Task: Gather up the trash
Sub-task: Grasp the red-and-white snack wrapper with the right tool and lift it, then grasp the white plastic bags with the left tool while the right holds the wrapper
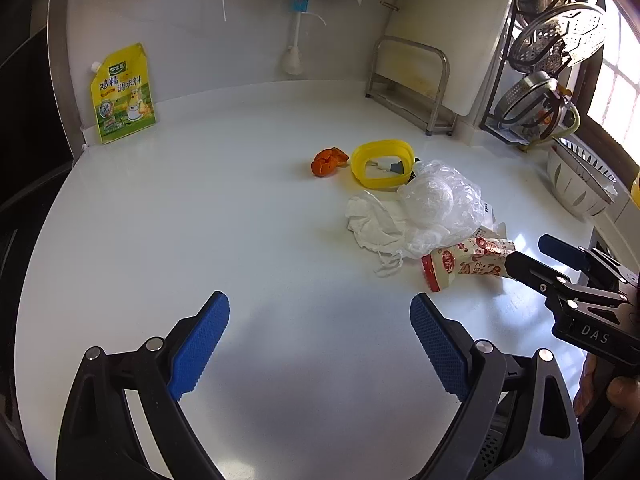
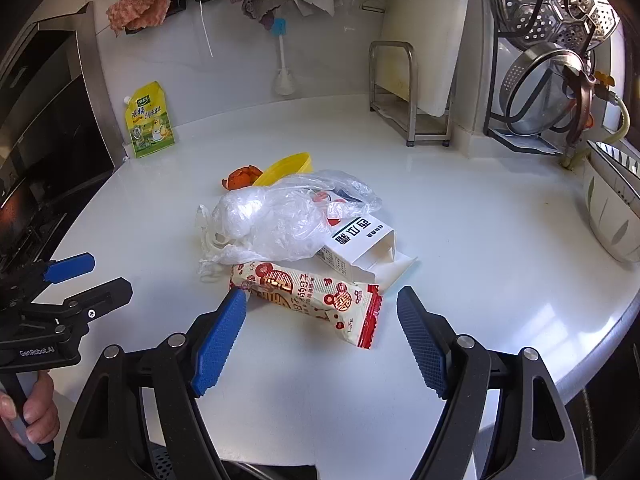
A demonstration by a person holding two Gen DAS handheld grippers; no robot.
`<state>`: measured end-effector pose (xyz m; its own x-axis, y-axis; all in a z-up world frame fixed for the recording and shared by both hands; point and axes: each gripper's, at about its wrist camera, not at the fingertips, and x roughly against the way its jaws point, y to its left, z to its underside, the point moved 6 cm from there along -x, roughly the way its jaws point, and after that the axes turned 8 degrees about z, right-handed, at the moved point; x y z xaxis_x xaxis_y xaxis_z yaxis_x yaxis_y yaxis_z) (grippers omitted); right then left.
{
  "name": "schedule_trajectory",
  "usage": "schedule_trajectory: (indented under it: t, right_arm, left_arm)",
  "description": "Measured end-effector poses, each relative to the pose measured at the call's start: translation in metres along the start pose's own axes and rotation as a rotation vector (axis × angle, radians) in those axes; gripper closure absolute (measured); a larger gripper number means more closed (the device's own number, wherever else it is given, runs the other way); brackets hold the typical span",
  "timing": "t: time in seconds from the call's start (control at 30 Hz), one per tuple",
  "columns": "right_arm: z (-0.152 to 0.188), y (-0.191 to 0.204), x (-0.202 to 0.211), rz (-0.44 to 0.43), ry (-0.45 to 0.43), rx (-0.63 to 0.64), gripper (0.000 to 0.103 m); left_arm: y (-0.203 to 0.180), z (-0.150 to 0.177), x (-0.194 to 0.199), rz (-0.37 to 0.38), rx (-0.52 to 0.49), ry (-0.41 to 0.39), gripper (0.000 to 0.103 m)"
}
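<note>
A trash pile lies on the white counter (image 1: 220, 200): a red-and-cream snack wrapper (image 2: 316, 292), a clear plastic bag (image 2: 280, 216), a white carton (image 2: 360, 240), crumpled tissue (image 1: 372, 224), a yellow plastic ring (image 1: 382, 164) and an orange peel (image 1: 328, 160). My right gripper (image 2: 320, 320) is open, its fingers on either side of the snack wrapper's near end. It also shows in the left wrist view (image 1: 536, 256) beside the wrapper (image 1: 468, 260). My left gripper (image 1: 320, 320) is open and empty, over bare counter left of the pile. It also shows in the right wrist view (image 2: 92, 272).
A yellow seasoning pouch (image 1: 122, 94) leans on the back wall at left. A metal rack with a cutting board (image 1: 412, 88) stands at the back right. Pots and a steamer hang on a dish rack (image 2: 552, 80). A white colander (image 2: 612, 216) sits at far right.
</note>
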<state>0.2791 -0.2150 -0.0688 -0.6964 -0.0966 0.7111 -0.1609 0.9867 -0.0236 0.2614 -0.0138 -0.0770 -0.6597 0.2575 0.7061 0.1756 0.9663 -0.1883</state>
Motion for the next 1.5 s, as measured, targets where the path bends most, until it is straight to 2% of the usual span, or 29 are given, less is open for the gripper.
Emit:
schedule_trajectory:
  t: [0.43,0.6,0.8,0.9,1.2,1.5]
  right_arm:
    - [-0.003,0.019,-0.025,0.008,0.027,0.139,0.029]
    - [0.004,0.023,-0.031,-0.003,0.065,0.163,0.058]
    - [0.012,0.030,-0.024,-0.025,0.058,0.180,0.078]
    - [0.017,0.027,-0.015,-0.041,0.046,0.155,0.081]
    - [0.022,0.000,0.028,-0.118,-0.042,-0.015,0.082]
    - [0.026,-0.047,0.061,-0.092,-0.126,-0.185,0.082]
  left_arm:
    - [0.001,-0.001,-0.004,-0.018,0.000,0.010,0.013]
    - [0.001,-0.001,-0.003,-0.024,0.000,0.008,0.013]
    - [0.001,-0.003,-0.002,-0.025,0.006,0.003,0.013]
    - [-0.001,-0.004,0.000,-0.025,0.004,-0.003,0.013]
    - [-0.010,-0.008,0.004,-0.026,-0.007,-0.014,0.013]
    - [-0.025,-0.016,-0.006,0.005,0.012,-0.008,0.013]
